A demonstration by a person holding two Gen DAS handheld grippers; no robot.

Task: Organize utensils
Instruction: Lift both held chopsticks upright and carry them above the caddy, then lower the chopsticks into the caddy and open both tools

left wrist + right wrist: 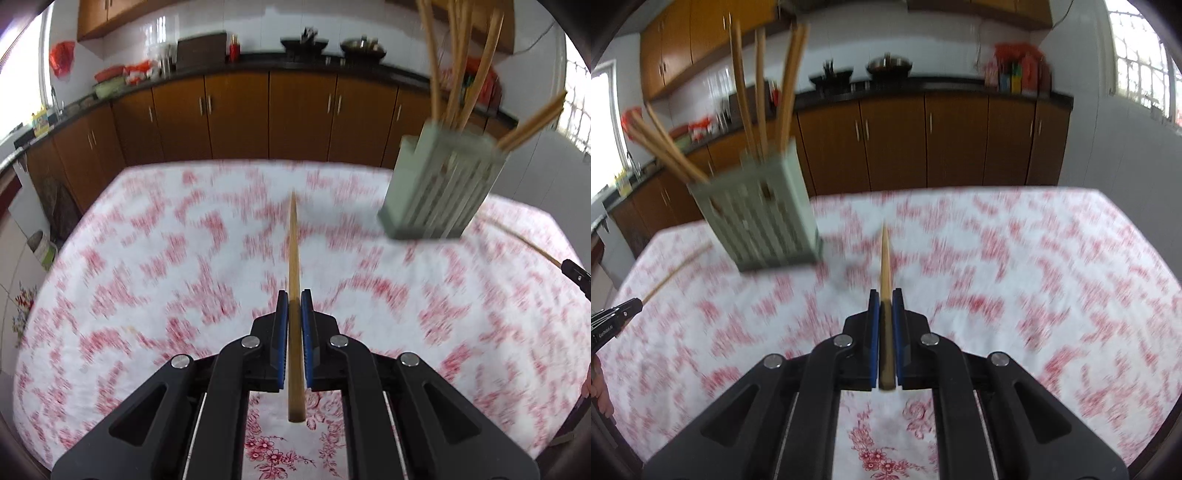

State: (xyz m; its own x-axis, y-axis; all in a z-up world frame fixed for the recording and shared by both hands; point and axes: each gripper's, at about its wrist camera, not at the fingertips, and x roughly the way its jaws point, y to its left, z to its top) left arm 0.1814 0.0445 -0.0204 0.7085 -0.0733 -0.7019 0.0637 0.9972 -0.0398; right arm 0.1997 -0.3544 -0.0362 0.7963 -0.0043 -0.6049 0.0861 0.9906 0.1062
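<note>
1. Kitchen setting: brown cabinets (236,110) run along the back wall under a dark counter (923,86) carrying pots and bottles, too blurred to itemise.
2. Table (147,240) occupies the foreground, covered by a white cloth with a red flower print; much of the cloth is motion-blurred.
3. Holder (439,188), a pale green slatted box, stands on the cloth toward the far edge, between the two grippers. It appears tilted in both views. Several wooden chopsticks (759,88) stick up out of it, some leaning outward.
4. Left gripper (294,299): blue pads clamped on a single wooden chopstick (293,236), which runs straight forward, its thin tip pointing away over the cloth and its thick end behind the pads.
5. Right gripper (885,299): likewise closed tight on one chopstick (885,258), thin tip forward, to the right of the holder.
6. Whether either held chopstick touches the cloth cannot be determined.
</note>
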